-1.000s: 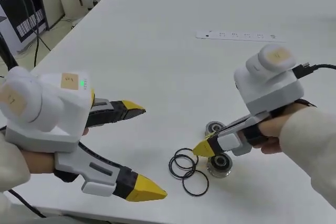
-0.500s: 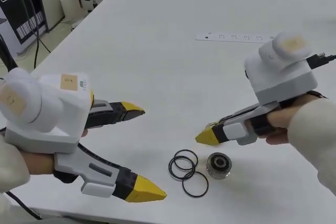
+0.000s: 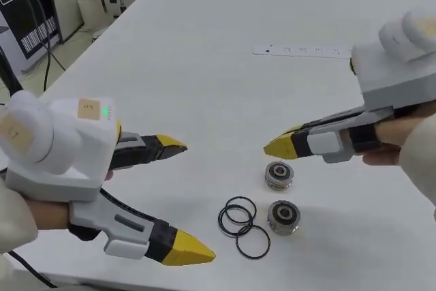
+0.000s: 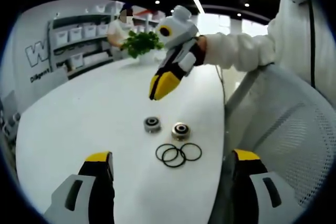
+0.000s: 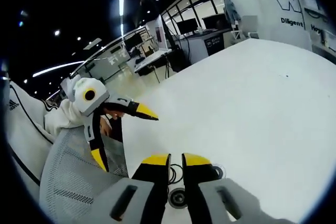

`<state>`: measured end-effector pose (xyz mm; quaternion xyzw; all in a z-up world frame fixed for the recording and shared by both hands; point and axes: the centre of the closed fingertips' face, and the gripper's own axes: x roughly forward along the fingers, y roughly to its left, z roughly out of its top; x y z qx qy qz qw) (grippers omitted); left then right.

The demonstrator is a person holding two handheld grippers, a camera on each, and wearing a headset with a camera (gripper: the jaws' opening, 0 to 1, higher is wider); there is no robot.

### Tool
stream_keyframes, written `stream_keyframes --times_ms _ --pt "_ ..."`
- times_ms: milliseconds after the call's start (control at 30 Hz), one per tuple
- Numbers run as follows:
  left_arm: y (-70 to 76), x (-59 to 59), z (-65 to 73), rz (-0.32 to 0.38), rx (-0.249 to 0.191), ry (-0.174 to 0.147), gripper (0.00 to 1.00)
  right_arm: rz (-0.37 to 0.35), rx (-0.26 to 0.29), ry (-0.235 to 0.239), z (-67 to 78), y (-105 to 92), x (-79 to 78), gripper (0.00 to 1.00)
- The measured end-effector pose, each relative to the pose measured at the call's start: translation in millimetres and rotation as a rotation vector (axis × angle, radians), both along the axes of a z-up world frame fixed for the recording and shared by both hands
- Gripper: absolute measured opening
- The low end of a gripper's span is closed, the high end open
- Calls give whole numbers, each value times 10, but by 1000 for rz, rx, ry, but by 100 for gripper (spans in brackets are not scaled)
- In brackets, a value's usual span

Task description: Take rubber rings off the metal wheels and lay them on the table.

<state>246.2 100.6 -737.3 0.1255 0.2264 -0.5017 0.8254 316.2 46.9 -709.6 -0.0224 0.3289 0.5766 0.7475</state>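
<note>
Bare table [image 3: 204, 66] around wheels [image 3: 279, 175], rings [image 3: 238, 221]

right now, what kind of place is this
Probably an open-plan lab or office workshop: a big white table, shelves of storage bins, and desks with monitors.

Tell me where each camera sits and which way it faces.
Head view: on the headset, facing down at the white table; both cream sleeves, the open left gripper and shut right gripper show.
Left gripper view: on the left gripper, facing along its spread jaws toward the right gripper.
Right gripper view: on the right gripper, facing along its closed jaws toward the left gripper.
Shared: head and left gripper views both show two round metal wheels and three black rubber rings.
</note>
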Motion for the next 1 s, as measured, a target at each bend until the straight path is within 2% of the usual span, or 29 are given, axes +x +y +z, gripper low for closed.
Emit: stream_keyframes --times_ms 33,267,467,533,600,1000 --pt "-1 0 0 0 0 1 95 -5 7 -29 47 -14 31 7" --pt "-2 0 0 1 -2 2 95 -11 55 -114 271 -93 46 13" --pt "14 19 8 9 -12 1 95 -16 116 -167 426 -170 45 22" --pt "20 25 13 12 -17 1 95 -13 124 -162 441 -194 15 25" --pt "26 32 18 15 -19 -1 95 -15 135 -187 473 -221 18 28" --pt "40 53 43 29 -37 -5 96 -49 184 -230 562 -419 -32 49"
